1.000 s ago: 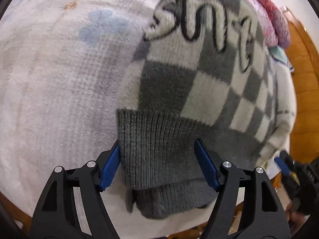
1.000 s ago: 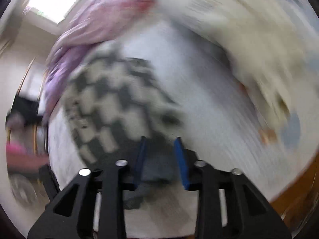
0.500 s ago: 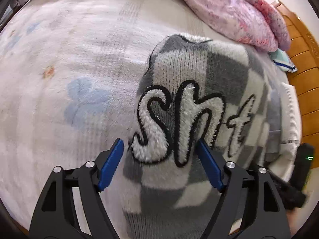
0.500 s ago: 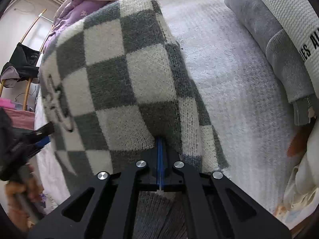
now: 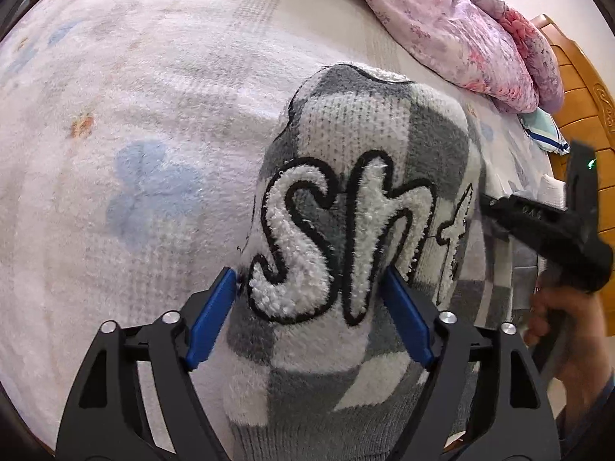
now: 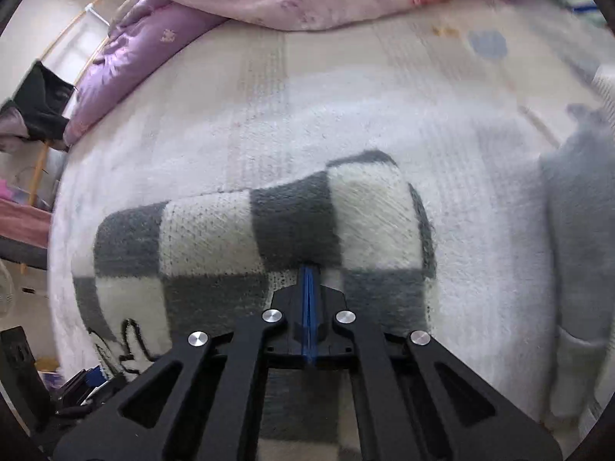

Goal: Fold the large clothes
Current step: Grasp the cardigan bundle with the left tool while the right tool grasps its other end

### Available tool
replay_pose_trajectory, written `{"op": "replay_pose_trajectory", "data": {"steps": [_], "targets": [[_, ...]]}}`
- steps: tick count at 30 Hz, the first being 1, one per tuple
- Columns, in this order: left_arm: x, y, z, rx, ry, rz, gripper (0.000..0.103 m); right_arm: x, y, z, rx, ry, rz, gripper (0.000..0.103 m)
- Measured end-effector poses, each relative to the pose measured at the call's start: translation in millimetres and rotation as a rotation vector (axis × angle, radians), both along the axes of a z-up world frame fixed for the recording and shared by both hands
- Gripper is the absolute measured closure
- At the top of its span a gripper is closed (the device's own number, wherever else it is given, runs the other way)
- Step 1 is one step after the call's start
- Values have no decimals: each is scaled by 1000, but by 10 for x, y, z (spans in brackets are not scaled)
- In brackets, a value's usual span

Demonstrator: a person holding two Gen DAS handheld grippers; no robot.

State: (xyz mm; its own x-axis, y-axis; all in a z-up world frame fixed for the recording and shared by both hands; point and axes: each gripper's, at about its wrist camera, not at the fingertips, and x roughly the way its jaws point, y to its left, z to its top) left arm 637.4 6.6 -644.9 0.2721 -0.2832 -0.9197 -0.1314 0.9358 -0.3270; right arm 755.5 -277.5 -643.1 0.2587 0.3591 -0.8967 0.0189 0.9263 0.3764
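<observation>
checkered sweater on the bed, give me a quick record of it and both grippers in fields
item: checkered sweater, grey and white, with fuzzy white lettering
surface: pale fleece blanket
left gripper: open, jaws have just been opening, astride the sweater, pads not pressing
right gripper: jaws together at the sweater's edge, no pinch of fabric visible
behind: pink quilt

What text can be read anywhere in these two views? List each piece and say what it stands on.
"Sht" (the last letter is partly turned away): big fluffy white letters outlined in black on the checkered sweater.
Small raised marking on the right gripper body in the left wrist view: too small to read.
Black outlined letters at the sweater's lower left in the right wrist view: cut off, unreadable.
</observation>
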Motion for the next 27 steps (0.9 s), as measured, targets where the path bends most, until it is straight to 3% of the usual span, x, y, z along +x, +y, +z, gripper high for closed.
{"op": "replay_pose_trajectory", "data": {"steps": [5, 7, 8, 9, 11, 13, 15, 17, 19, 24, 27], "targets": [[-112, 220, 21, -110, 24, 71, 18, -128, -95, 178, 56, -15, 22, 103], [-263, 342, 56, -158, 13, 105, 18, -292, -152, 419, 71, -31, 26, 95], [-323, 378, 67, -176, 8, 111, 18, -443, -236, 527, 71, -53, 19, 81], [-381, 409, 74, -187, 4, 116, 18, -547, -289, 590, 71, -63, 14, 57], [-507, 463, 66, -186, -11, 114, 18, -861, -461, 681, 70, -74, -11, 35], [-589, 504, -11, -206, 14, 131, 18, -1066, -568, 633, 66, -41, -19, 35], [-640, 509, -78, -278, 25, 137, 18, -1224, -653, 484, 42, -8, -41, 35], [-671, 431, -111, -259, 24, 108, 18, -1350, -722, 286, 76, 54, -61, 35], [-661, 304, -183, -177, 36, 37, 18, -1414, -765, -37, 153, 128, -83, 35], [-640, 221, -394, -154, 61, -1, 16, -1395, -875, -457, 419, 176, -112, 19], [-598, 226, -467, -174, 69, 8, 14, -1374, -895, -605, 540, 181, -93, 16]]}}
